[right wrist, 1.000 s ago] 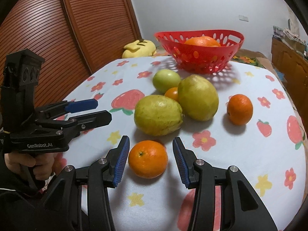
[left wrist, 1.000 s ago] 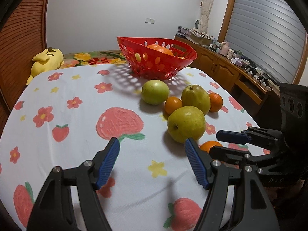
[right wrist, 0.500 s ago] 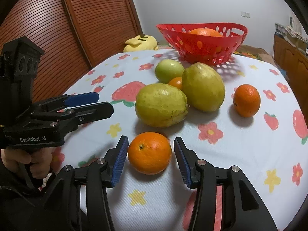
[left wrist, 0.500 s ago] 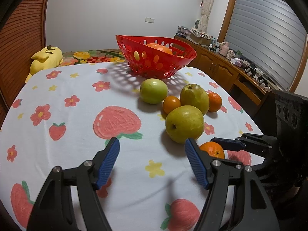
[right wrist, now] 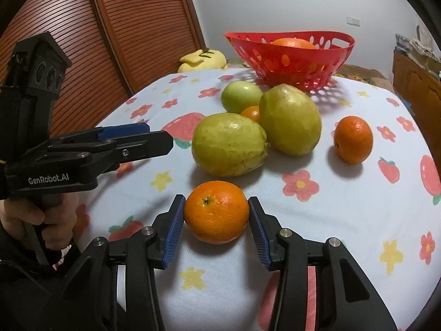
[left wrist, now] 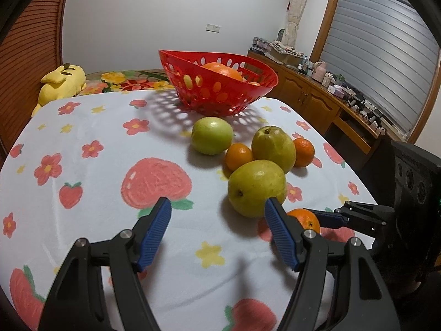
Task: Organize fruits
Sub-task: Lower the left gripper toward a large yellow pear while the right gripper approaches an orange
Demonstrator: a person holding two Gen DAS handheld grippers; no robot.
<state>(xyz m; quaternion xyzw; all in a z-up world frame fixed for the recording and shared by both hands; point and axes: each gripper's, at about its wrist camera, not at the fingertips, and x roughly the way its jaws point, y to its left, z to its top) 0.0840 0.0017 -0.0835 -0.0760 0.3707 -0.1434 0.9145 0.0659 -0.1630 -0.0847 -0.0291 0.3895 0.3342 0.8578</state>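
My right gripper [right wrist: 216,213] has its blue pads against both sides of a near orange [right wrist: 217,211], which rests on the cloth; it also shows in the left wrist view [left wrist: 304,220]. Beyond lie two yellow-green pears [right wrist: 229,147] [right wrist: 290,120], a green apple [right wrist: 242,96], a small orange [right wrist: 251,113] and another orange [right wrist: 353,143]. A red basket [right wrist: 289,58] with oranges stands at the back. My left gripper [left wrist: 217,220] is open and empty above the cloth, left of the near pear [left wrist: 257,187].
A flowered tablecloth [left wrist: 91,171] covers the round table. A yellow plush toy [left wrist: 62,82] lies past the far left edge. A wooden sideboard [left wrist: 317,102] with clutter runs along the right; slatted wooden doors [right wrist: 124,27] stand to the left.
My right gripper has moved forward around the near orange and narrowed until its pads touch it. My left gripper has stayed open and shifted slightly.
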